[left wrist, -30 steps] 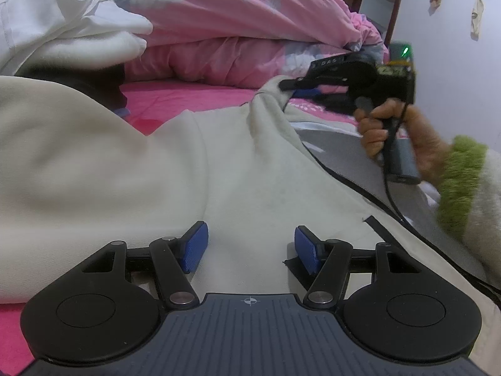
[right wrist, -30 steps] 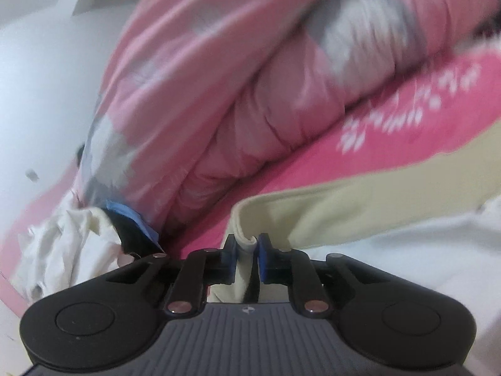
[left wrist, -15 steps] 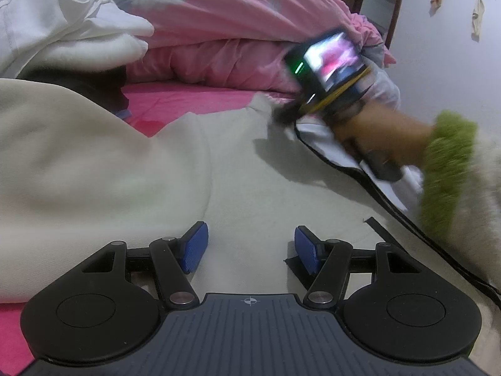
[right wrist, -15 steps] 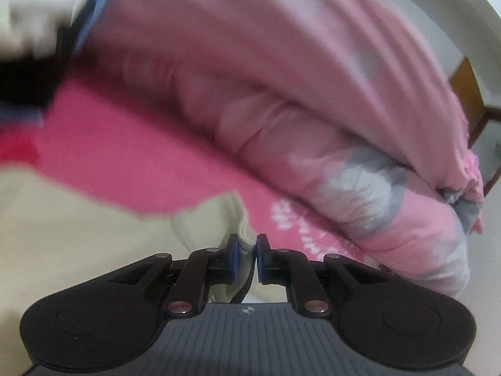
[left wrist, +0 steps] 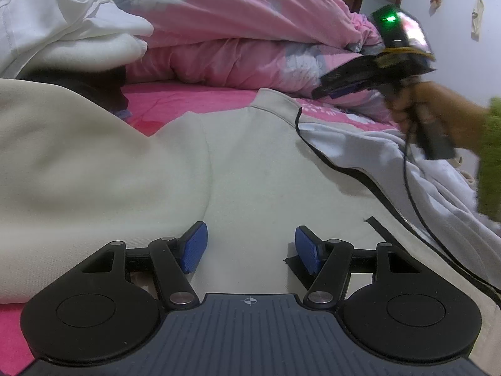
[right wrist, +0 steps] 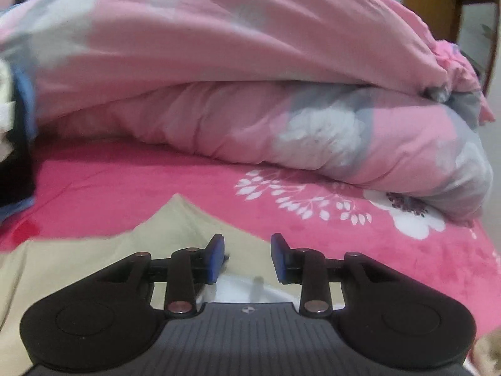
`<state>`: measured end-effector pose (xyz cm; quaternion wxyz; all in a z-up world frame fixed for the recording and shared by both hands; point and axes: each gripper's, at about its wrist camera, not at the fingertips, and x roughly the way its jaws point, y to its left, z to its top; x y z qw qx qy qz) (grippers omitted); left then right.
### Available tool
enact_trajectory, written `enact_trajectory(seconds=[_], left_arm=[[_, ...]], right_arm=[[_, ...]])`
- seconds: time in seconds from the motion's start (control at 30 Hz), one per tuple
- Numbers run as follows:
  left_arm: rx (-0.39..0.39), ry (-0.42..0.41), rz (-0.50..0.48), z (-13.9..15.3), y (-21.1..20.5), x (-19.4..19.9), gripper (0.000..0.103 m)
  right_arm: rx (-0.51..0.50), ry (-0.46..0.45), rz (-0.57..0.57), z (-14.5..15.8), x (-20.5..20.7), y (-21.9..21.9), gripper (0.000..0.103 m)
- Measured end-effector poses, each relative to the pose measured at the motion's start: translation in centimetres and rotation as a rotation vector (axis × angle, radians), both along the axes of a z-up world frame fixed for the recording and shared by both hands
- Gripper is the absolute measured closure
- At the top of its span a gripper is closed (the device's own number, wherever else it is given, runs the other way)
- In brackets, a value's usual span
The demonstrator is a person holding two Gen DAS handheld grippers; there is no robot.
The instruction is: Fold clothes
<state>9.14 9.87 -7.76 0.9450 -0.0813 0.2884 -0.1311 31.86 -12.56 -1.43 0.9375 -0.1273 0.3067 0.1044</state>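
Cream fleece, the zip-up jacket you are folding, lies spread on the bright pink bedsheet, collar toward the heaped pink duvet, one front panel turned back so the white lining shows beside the black zipper. Your left gripper rests low over the jacket's body with its jaws parted and nothing pinched; the cloth merely lies under them. Your right gripper has just been opening, and in its own view the collar sits below the gap, free of the blue pads. From the left wrist view it hangs in your hand above the collar.

With both grippers released, nothing pins the jacket. If you reach in again from above, a finger may drag the collar and rumple the flat panel. The black cable trailing from your right hand lies across the lining and could snag the zipper edge as you move. The bulky sleeve on the left looks likely to slide back once folded.
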Motion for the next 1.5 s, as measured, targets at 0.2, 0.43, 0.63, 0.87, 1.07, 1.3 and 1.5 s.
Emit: enact_trajectory(seconds=[0.2,0.43,0.63,0.87,1.07,1.3,1.5], left_arm=[[0.000,-0.001,0.001,0.0,-0.1,0.0,0.040],[-0.089,-0.007,0.015,0.4,1.1,-0.2,0.039],[-0.143,0.011,0.020,0.2,1.6,0.1,0.036],[-0.107,0.005,0.012,0.1,1.3,0.1,0.035],[-0.112,0.007,0.010,0.0,1.4,-0.1,0.035],[-0.106,0.007,0.012,0.0,1.3,0.1,0.035],[-0.094,0.006,0.011,-0.1,1.1,0.0,0.034]], right_arm=[[0.079,0.111,0.228,-0.2,-4.3,0.9,0.069],[-0.307,0.146,0.269,-5.8,-4.1,4.0,0.072],[-0.236,0.043,0.251,-2.6,-2.8,5.9,0.078],[-0.142,0.069,0.122,-6.7,4.1,5.3,0.082],[0.085,0.067,0.016,-1.0,1.7,-0.2,0.088],[0.108,0.273,-0.124,-2.3,3.9,-5.8,0.088],[-0.028,0.231,-0.218,-5.8,7.8,-5.3,0.103]])
